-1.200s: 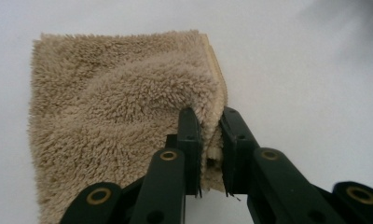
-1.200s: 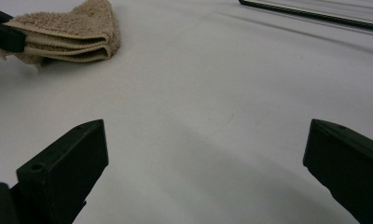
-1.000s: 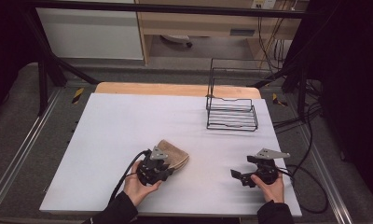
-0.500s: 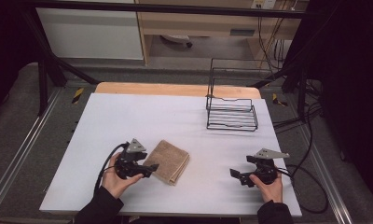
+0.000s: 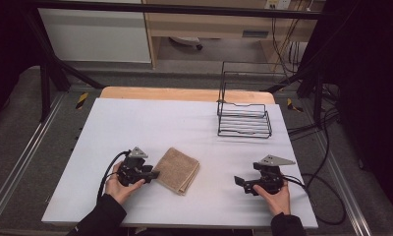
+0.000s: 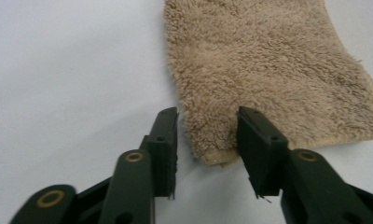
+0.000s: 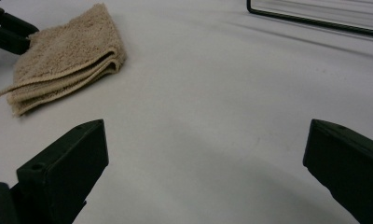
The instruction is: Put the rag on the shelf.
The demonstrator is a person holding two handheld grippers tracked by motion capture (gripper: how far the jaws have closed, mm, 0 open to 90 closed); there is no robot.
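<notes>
A folded tan towel lies flat on the white table, near the front. My left gripper is at the towel's left edge, held low and pointing right. In the left gripper view the towel has its near corner between the jaws of the left gripper. The jaws have just been closing; a small gap shows beside one pad, so they do not clamp the cloth. My right gripper rests at the front right, wide open and empty, facing the towel.
A black wire rack stands at the back right of the table; its base edge runs along the top of the right gripper view. Cables trail off the table's right side. Bare white surface lies between towel and right gripper.
My left gripper drew back to the left, off the top of the towel, and now has its jaws around the towel's left corner. The right gripper kept still.
</notes>
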